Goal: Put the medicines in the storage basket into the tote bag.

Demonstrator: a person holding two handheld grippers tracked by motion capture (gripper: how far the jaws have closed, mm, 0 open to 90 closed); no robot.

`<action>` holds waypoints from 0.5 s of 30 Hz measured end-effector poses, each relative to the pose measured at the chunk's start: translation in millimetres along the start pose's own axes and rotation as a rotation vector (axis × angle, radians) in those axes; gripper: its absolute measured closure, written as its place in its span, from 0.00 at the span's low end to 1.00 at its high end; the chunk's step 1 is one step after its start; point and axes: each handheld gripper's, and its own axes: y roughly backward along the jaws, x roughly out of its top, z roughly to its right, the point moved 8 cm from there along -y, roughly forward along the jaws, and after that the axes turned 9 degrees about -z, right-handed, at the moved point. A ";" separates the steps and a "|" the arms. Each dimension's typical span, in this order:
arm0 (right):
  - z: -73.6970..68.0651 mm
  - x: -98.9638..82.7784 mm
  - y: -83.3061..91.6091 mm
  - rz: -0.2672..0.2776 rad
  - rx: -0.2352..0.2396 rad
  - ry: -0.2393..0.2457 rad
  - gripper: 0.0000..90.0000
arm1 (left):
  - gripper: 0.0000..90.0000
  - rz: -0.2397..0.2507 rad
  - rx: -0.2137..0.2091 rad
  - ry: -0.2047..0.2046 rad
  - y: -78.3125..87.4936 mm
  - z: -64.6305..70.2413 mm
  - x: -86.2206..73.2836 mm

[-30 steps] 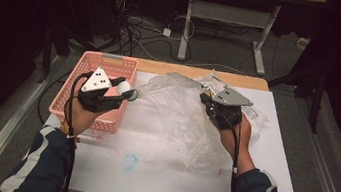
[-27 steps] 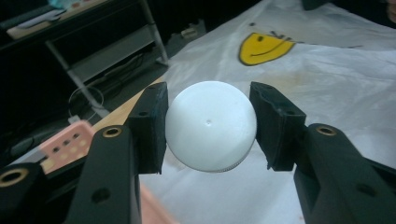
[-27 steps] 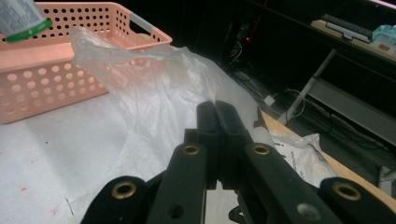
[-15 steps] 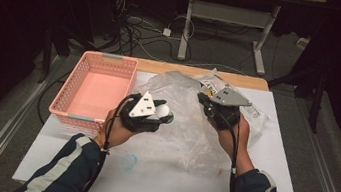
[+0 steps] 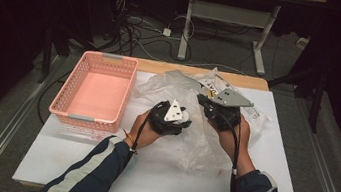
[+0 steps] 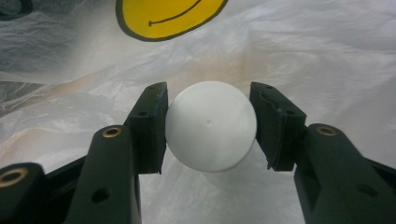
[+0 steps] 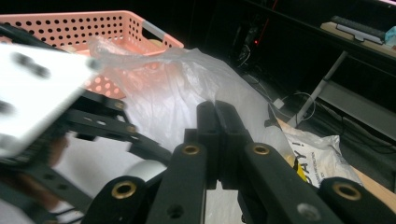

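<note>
Left gripper sits over the middle of the table, above a crumpled clear plastic bag. In the left gripper view its jaws are clamped on a white ball, one pad touching each side, ball held between them just above the bag's film. A yellow smiley print on the bag shows at the top of that view.

Right gripper is just beside the left one, on its right, also over the bag. In the right gripper view its jaws are pressed together, tips meeting at a fold of the bag; the film seems pinched between them, but it's hard to tell as the plastic is clear. The left gripper's blurred grey plate shows close at the left there, with the ball under it.

Pink perforated basket stands on the left of the table, near the left hand but apart from it. The bag's printed end spreads toward the table's far right side. Right hand holds its gripper from below
</note>
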 end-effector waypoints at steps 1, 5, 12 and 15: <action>-0.1 -1.3 -0.4 -0.004 0.003 0.002 1.00 | 0.54 -0.007 -0.007 0.014 -5.3 -0.6 -0.1; 0.0 -1.4 0.6 -0.002 0.006 0.000 1.00 | 0.54 -0.037 0.002 0.033 -22.7 -2.0 -0.6; -0.4 -2.7 -0.9 -0.008 0.011 0.001 1.00 | 0.49 -0.052 0.024 0.073 -34.2 -3.1 0.2; -0.1 -4.8 -2.4 -0.019 0.011 0.002 1.00 | 0.42 -0.042 0.023 0.072 -25.2 -4.9 2.7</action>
